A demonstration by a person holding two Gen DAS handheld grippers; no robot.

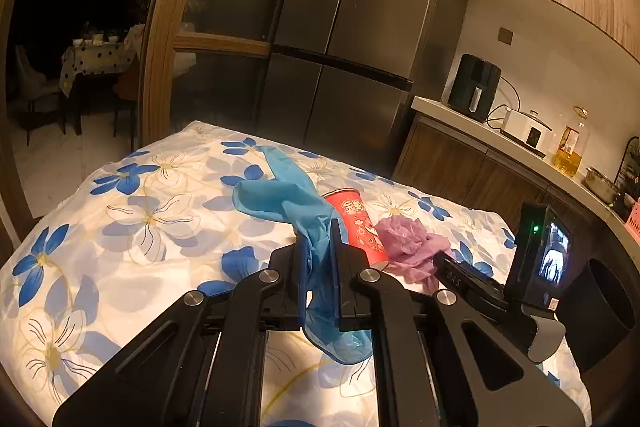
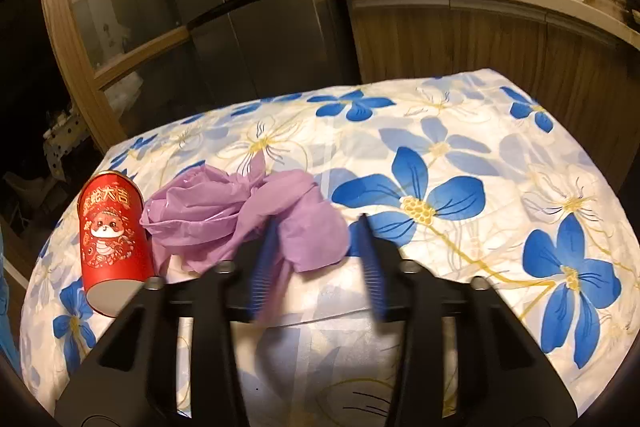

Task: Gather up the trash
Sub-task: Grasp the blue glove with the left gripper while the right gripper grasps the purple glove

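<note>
While the left tongs (image 1: 320, 259) are clamped tight on a blue plastic bag (image 1: 288, 199), the bag's loose tail hangs down between the fingers at the near side of the tabletop (image 1: 120, 227) and the rest of it bunches up and stretches away toward the far edge. The tabletop's got that floral cloth on it, white with big blue flowers. Just past the left tongs there's a red paper cup (image 1: 358, 227) lying on its side, touching or pretty much touching the blue bag, and right beside that is a crumpled purple plastic bag (image 1: 412, 245). From the right wrist view, the right tongs (image 2: 316, 259) are spread apart with the purple plastic bag partly sitting between the fingers; a thin strip of it trails down along the left finger, but the view's blurry there so I can't say whether it's actually touching the pad. The red cup sits near the left edge of the tabletop in that view, snug against the purple bag. Further back there's a big dark fridge (image 1: 352, 27), and off to the right a kitchen counter (image 1: 500, 135) with a black air fryer (image 1: 474, 87), a white rice cooker (image 1: 526, 131) and a bottle of cooking oil (image 1: 570, 147).
</note>
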